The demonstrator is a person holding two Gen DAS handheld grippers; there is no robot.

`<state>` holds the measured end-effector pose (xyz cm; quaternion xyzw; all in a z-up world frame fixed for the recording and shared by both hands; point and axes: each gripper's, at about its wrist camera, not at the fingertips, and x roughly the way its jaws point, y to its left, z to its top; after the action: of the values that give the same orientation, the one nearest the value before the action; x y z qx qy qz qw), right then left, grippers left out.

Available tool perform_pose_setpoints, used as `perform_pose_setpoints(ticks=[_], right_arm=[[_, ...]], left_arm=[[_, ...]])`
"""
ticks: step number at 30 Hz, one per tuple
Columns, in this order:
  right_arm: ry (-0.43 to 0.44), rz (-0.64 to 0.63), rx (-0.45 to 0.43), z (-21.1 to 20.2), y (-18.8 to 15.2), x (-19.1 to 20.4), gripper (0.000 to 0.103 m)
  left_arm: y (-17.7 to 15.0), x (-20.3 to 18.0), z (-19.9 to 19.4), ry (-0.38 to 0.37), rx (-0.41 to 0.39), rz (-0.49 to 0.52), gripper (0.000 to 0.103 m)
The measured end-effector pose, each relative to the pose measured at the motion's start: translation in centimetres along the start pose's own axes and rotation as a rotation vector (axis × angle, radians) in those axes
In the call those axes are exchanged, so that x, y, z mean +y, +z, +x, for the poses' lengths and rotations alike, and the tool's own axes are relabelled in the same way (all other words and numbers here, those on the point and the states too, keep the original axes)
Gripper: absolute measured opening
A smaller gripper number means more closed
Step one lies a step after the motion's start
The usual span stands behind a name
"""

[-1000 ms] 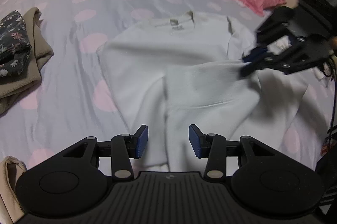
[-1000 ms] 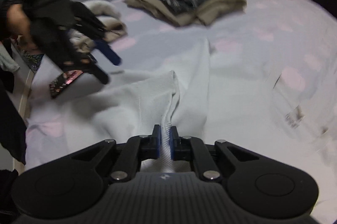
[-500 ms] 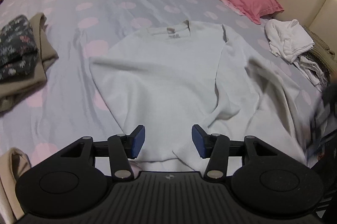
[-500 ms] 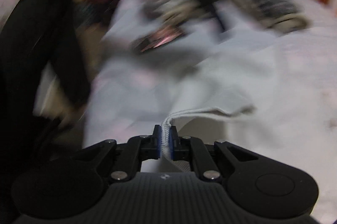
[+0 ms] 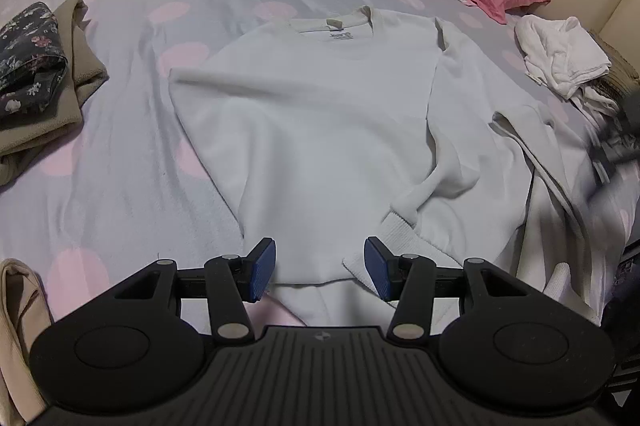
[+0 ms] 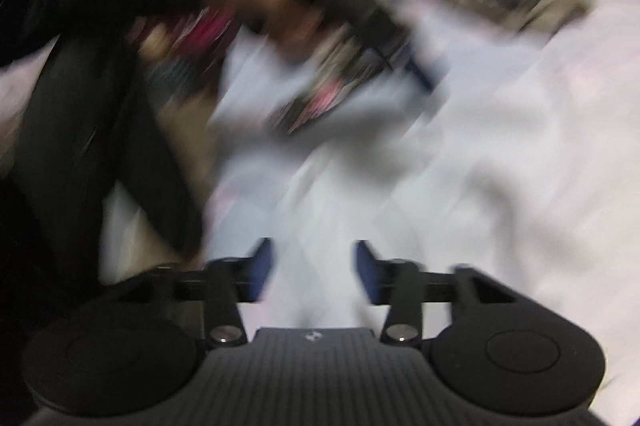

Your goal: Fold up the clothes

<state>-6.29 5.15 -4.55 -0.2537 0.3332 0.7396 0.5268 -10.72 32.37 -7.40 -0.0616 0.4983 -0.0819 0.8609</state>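
At nine o'clock in the left wrist view a folded floral garment point(image 5: 30, 60) rests on a beige one point(image 5: 48, 106); the white sweatshirt point(image 5: 320, 130) lies flat at centre of the dotted bedspread point(image 5: 120, 166), a crumpled white cloth point(image 5: 560, 60) at two o'clock. The left gripper point(image 5: 320, 268) gapes wide and empty above the hem, a ribbed cuff point(image 5: 390, 246) beside its right pad. The right gripper point(image 6: 314, 266) is spread wide, empty, over blurred white fabric.

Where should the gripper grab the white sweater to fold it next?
Probably the ribbed cuff of the white sweater. It lies flat just ahead of the open left gripper, near its right finger. Come in low from the near edge of the bed; the cuff's thick free end gives something to pinch.
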Motion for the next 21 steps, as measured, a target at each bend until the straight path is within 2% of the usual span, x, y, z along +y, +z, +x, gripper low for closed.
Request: perform_pose_setpoints(ticks=[1, 4, 5, 7, 9, 10, 11, 14, 18, 19, 21], right_arm=[[-0.080, -0.028, -0.013, 0.7, 0.7, 0.0, 0.060], [-0.264, -0.163, 0.066, 5.2, 1.2, 1.7, 0.056], [-0.290, -0.183, 0.095, 6.9, 1.1, 2.1, 0.049], [-0.291, -0.213, 0.156, 9.6, 0.3, 2.4, 0.047], [-0.372, -0.310, 0.207, 11.7, -1.0, 3.0, 0.043], [-0.419, -0.340, 0.224, 12.5, -1.4, 3.1, 0.032], [-0.438, -0.312, 0.230, 12.5, -1.3, 2.6, 0.007], [-0.393, -0.057, 0.168, 9.1, 0.2, -0.4, 0.005], [-0.376, 0.259, -0.005, 1.6, 0.6, -5.1, 0.006], [-0.408, 0.336, -0.046, -0.2, 0.2, -6.4, 0.006], [-0.530, 0.479, -0.118, -3.6, -1.1, -9.0, 0.006]], left_arm=[[-0.1, 0.1, 0.1, 0.001, 0.000, -0.003, 0.047], [-0.2, 0.4, 0.2, 0.005, -0.001, -0.011, 0.047], [-0.3, 0.5, 0.3, 0.006, -0.001, -0.013, 0.047], [-0.4, 0.5, 0.5, 0.002, 0.003, -0.008, 0.047], [-0.4, 0.3, 0.7, 0.000, 0.010, 0.000, 0.047], [-0.5, 0.2, 0.7, 0.000, 0.013, 0.007, 0.047], [-0.5, 0.1, 0.7, -0.001, 0.013, 0.011, 0.047], [-0.5, 0.2, 0.5, -0.011, 0.005, 0.012, 0.047], [-0.6, 0.4, 0.3, -0.013, -0.003, 0.003, 0.047], [-0.7, 0.4, 0.4, -0.013, -0.002, 0.003, 0.047], [-0.8, 0.4, 0.4, -0.013, 0.001, 0.002, 0.047]])
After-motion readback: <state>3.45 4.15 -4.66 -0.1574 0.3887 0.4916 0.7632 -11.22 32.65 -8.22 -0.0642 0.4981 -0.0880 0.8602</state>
